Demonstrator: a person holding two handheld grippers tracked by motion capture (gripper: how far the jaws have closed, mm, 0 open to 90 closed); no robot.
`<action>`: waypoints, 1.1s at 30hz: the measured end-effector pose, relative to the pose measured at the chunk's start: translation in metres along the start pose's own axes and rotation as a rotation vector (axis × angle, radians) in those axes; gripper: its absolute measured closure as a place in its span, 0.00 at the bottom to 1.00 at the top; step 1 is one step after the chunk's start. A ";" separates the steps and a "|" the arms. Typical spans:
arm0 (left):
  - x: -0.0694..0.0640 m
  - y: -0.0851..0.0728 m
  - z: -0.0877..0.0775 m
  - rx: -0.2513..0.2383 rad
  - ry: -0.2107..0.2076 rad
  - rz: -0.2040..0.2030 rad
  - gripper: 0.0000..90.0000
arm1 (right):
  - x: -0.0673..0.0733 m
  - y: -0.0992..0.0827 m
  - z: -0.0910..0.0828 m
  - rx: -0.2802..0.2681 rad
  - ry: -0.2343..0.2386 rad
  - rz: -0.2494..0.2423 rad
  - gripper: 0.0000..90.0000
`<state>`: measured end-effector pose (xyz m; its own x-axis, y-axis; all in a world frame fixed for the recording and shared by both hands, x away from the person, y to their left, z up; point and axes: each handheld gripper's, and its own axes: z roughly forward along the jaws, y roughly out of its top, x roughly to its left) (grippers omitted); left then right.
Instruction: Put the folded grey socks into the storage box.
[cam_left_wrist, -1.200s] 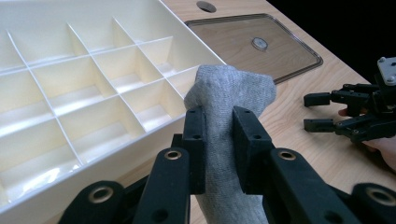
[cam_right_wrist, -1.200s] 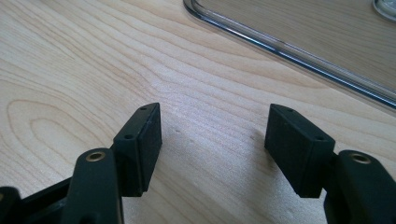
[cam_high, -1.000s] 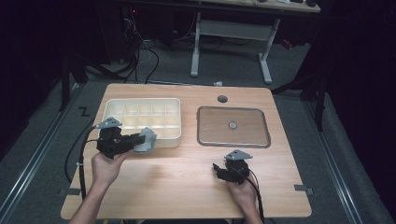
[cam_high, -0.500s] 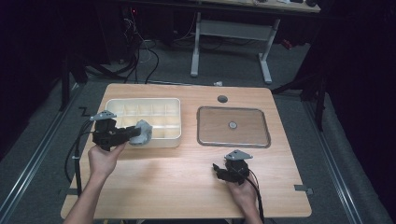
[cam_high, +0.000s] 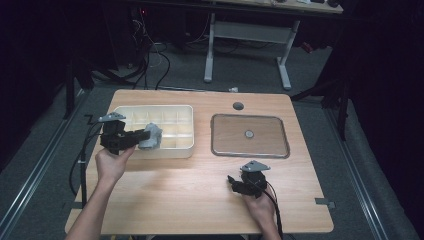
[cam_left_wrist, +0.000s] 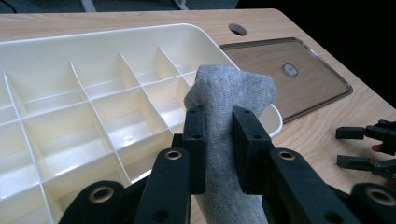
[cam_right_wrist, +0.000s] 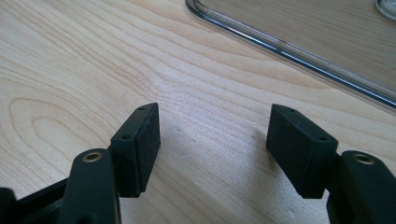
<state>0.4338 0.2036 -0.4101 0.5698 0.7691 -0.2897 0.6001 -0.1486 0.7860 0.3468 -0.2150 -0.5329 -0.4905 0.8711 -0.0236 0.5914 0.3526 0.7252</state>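
High view: my left gripper (cam_high: 142, 138) hides much of the grey sock (cam_high: 151, 137) clamped in it, over the divided tray (cam_high: 170, 150).

Left gripper view: sock's lower end cut off below; its top bulges beyond my pads.

Right gripper view: my right gripper (cam_right_wrist: 212, 151) gapes wide over bare table (cam_right_wrist: 140, 60), tips cut off.

A dim lab: wooden bench (cam_high: 200, 200), loose floor cables (cam_high: 155, 55), grey adjustable desk frame (cam_high: 247, 35) behind.
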 end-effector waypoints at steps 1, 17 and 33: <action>0.000 0.001 0.000 -0.002 0.001 0.001 0.85 | 0.000 0.000 0.000 0.000 0.000 0.000 0.39; 0.011 0.007 0.018 0.000 0.033 -0.005 0.85 | 0.000 0.000 0.000 0.001 0.000 -0.004 0.39; 0.018 0.000 0.042 0.068 0.038 -0.017 0.85 | 0.000 0.000 0.000 0.001 0.002 -0.002 0.39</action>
<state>0.4682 0.1914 -0.4385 0.5378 0.7950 -0.2807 0.6472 -0.1758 0.7418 0.3461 -0.2150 -0.5329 -0.4929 0.8697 -0.0241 0.5909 0.3550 0.7245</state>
